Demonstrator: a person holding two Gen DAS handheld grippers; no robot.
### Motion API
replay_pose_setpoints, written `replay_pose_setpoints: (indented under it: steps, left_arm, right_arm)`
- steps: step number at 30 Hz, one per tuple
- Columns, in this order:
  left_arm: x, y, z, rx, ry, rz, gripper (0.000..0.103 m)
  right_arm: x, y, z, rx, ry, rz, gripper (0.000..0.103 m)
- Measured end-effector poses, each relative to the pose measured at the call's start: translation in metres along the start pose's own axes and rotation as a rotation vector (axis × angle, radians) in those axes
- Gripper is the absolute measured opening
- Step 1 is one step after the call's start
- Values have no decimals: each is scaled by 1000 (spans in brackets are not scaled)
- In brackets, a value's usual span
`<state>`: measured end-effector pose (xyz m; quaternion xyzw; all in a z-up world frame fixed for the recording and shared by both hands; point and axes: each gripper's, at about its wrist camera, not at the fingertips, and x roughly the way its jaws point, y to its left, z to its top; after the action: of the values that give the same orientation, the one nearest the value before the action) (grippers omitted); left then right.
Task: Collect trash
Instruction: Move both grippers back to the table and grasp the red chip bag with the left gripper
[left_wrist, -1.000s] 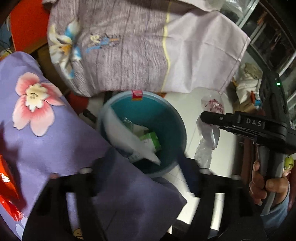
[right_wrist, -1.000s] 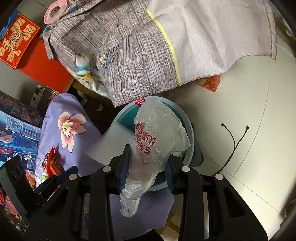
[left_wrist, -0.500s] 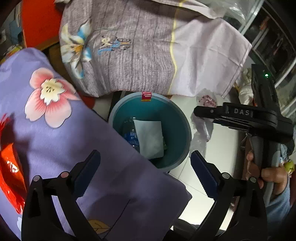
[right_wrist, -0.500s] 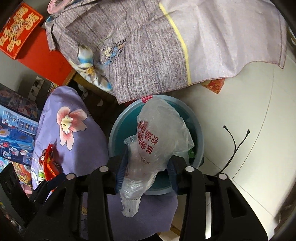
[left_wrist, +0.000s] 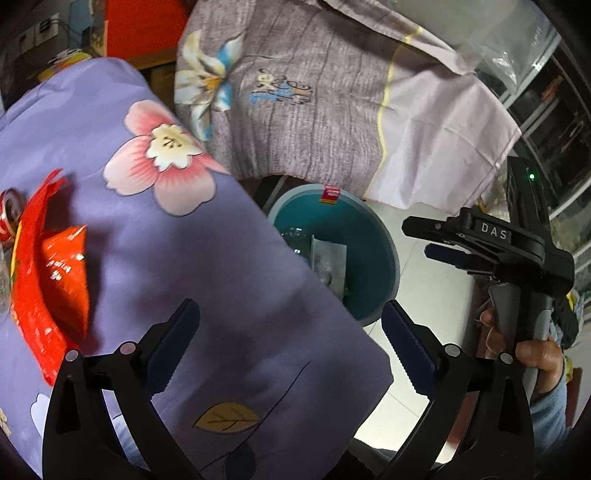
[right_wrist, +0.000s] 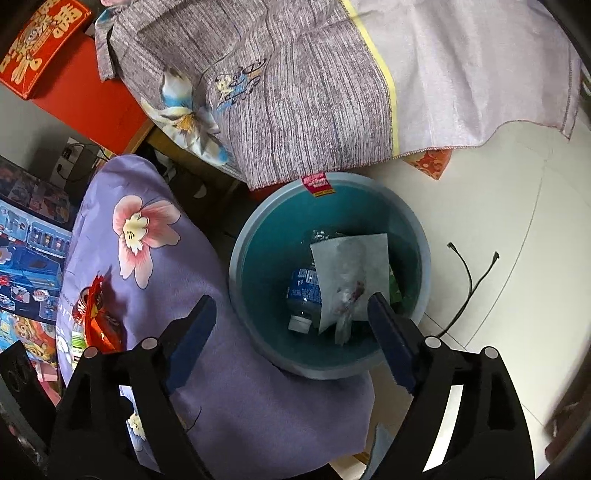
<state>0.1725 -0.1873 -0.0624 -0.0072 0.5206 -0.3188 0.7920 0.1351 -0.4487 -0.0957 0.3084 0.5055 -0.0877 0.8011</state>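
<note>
A teal bin (right_wrist: 417, 236) stands on the floor; it also shows in the left wrist view (left_wrist: 388, 258). Inside lie a clear plastic bag (right_wrist: 349, 295) on white paper (right_wrist: 354, 258) and a blue-labelled bottle (right_wrist: 303, 291). My right gripper (right_wrist: 291, 339) is open and empty above the bin's near rim; it also shows in the left wrist view (left_wrist: 436, 243). My left gripper (left_wrist: 288, 347) is open and empty over the purple floral cloth (left_wrist: 147, 258). A red wrapper (left_wrist: 55, 266) and a can (left_wrist: 9, 218) lie on that cloth at the left.
A grey-lilac cloth (right_wrist: 332, 81) hangs over a table behind the bin. A red box (right_wrist: 40, 44) sits at the far left. A black cable (right_wrist: 469, 280) lies on the white tiled floor right of the bin. Toy boxes (right_wrist: 29, 258) are at the left.
My right gripper has opened and the plastic bag has dropped into the bin. My left gripper has swung left over the purple cloth, bringing the red wrapper into view.
</note>
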Motion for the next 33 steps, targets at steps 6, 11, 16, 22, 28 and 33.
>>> replay_pose_setpoints:
  steps: [6,11,16,22,28,33]
  left_arm:
    - [-18,12,-12,-16,-18,5,99]
    - [-35,26,-23,-34,-42,14,99]
    - [-54,49,-33,-74,-67,30,99]
    - [-79,91,-52,-145,-106,86,99]
    - [-100,143,-75,-249,-130,121,99]
    - [-102,169,-79,-304,-125,124,99]
  right_arm:
    - [-4,22,-13,-32,10,-15,83]
    - [-6,48,-24,-74,13,-12,83]
    - [-8,78,-36,-126,21,-5,83]
    - [-3,116,-50,-185,37,3,83]
    - [11,157,-67,-248,90,35,83]
    - [21,183,-79,-285,113,38,83]
